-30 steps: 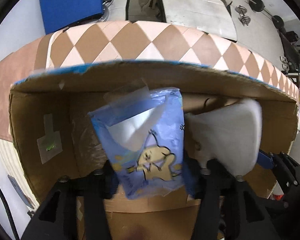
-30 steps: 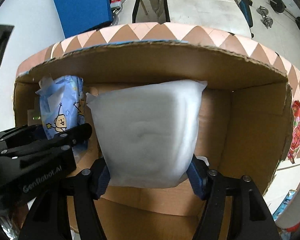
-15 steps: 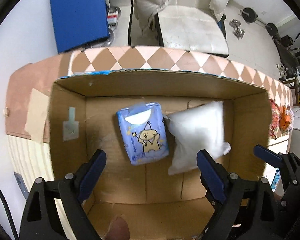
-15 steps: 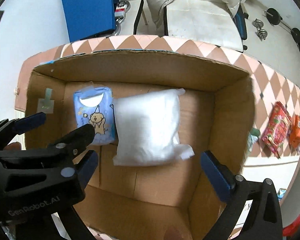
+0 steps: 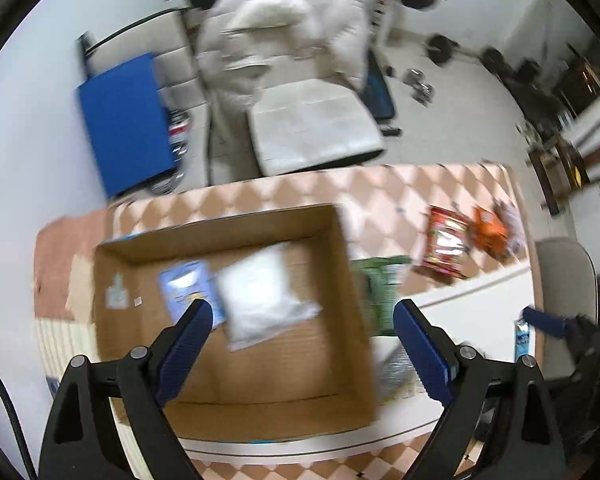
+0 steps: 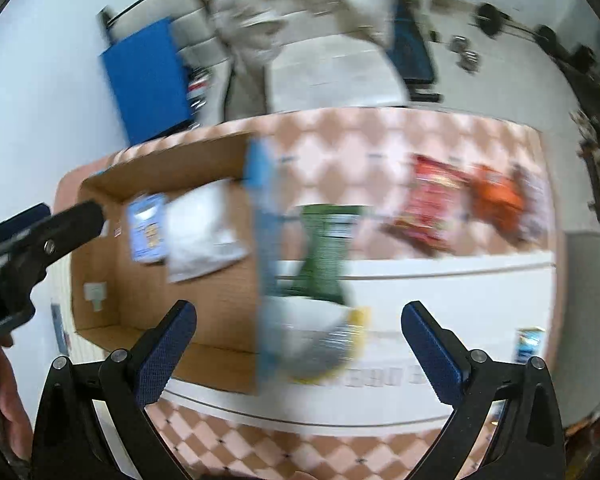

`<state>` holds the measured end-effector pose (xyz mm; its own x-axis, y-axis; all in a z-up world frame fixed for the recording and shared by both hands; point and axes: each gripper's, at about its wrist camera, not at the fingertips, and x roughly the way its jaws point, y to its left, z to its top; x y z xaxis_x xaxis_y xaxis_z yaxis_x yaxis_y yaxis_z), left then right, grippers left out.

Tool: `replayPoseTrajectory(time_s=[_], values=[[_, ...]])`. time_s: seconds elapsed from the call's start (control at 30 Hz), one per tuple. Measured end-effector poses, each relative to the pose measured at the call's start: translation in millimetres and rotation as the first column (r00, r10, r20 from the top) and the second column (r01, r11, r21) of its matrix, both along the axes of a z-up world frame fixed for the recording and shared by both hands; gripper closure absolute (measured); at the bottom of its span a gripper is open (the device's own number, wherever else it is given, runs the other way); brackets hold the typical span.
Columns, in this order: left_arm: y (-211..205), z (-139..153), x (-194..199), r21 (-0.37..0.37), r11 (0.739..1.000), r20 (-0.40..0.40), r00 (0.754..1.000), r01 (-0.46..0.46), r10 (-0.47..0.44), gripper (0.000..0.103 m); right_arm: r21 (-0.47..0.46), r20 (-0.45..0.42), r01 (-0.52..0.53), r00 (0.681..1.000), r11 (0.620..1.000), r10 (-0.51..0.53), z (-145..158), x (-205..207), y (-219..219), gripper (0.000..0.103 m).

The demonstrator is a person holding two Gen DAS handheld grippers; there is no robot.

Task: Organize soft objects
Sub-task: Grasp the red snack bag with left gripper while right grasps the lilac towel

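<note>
Both views were motion-blurred. My left gripper (image 5: 302,338) pointed steeply down over the open brown cardboard box (image 5: 352,344), its blue-padded fingers (image 5: 188,338) spread wide with nothing between them. My right gripper (image 6: 298,344) likewise stood wide open and empty, its fingers (image 6: 430,350) framing the box's right wall and the things just outside it. Inside the box, on its floor, lay the light-blue soft pack with a cartoon print (image 5: 188,288) and, touching its right edge, the white translucent soft pouch (image 5: 260,296); both sat toward the far wall, flat, clear of either pair of fingers. In the right wrist view the same two lay side by side, blue pack (image 6: 148,228) left of white pouch (image 6: 204,232), with the left gripper's black body at the left edge of that view. The box rested on the pink-and-tan diamond-patterned worktop (image 5: 392,196). Outside the box, just beside its right wall, lay a green packet (image 6: 328,248), and nearer to me a whitish, silvery bag with a yellow edge (image 6: 320,344), too blurred to identify. Farther right on the worktop lay a red snack bag (image 6: 428,204) and an orange snack bag (image 6: 496,196), next to each other and well apart from the box.
</note>
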<state>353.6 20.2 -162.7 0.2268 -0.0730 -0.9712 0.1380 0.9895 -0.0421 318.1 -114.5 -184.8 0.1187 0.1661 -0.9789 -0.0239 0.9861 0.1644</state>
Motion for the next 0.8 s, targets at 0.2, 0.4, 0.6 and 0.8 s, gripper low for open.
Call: replayPoseTrajectory(time_s=[0.2, 0.4, 0.6, 0.8], values=[[-113, -50, 32, 0.014, 0.993, -0.111, 0.987, 0.119, -0.117, 0.01, -0.063, 0.01, 0.197, 0.98, 0.978, -0.197, -5, 18, -148, 0.0], [-198, -124, 69, 0.069, 0.973, -0.251, 0.948, 0.222, -0.198, 0.01, -0.117, -0.051, 0.302, 0.95, 0.946, -0.309, -57, 60, -249, 0.0], [-236, -187, 92, 0.121, 0.953, -0.361, 0.907, 0.278, -0.219, 0.01, -0.113, -0.154, 0.332, 0.925, 0.937, -0.346, -118, 93, -302, 0.003], [-251, -219, 96, 0.122, 0.948, -0.412, 0.884, 0.295, -0.222, 0.01, -0.117, -0.196, 0.34, 0.913, 0.933, -0.357, -151, 112, -316, 0.008]])
